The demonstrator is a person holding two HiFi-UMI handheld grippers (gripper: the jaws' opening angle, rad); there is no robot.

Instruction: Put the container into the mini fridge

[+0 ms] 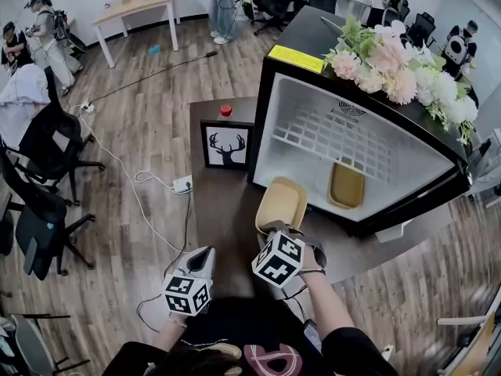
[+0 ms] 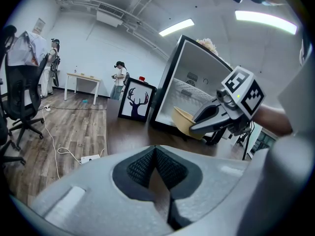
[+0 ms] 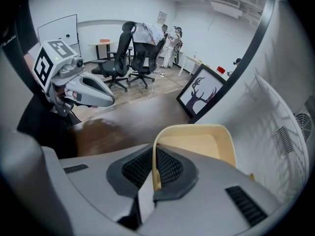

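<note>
Container [image 1: 282, 204]: beige, shallow tub, off the table [image 1: 223, 202], just outside the lower left corner of the mini fridge [image 1: 301, 104] opening.

Grip: right hand-held gripper [image 3: 154, 176] is clamped on the near rim, with the thin wall pinched between the pads. The tub stands out ahead of the jaws, so its long axis runs on from the gripper toward the fridge.

Key relation: the cavity lies ahead of this gripper and a little to its right in the head view. The far rim is near the door frame but not past it, judged from the head view.

Fridge floor: a second container [image 1: 347, 185] of the same colour lies at the right, toward the back. The floor to its left is bare, and the wire shelf [image 1: 337, 135] above is also bare.

Left hand-held gripper [image 2: 155, 151]: jaws together and empty. It sits back over the near table edge, well apart from tub and fridge, so the right one is clearly nearer.

Judgement: placement not yet done. The next move calls for a push forward and slightly right, keeping the tub low enough to pass under the shelf and left of the tub already inside
</note>
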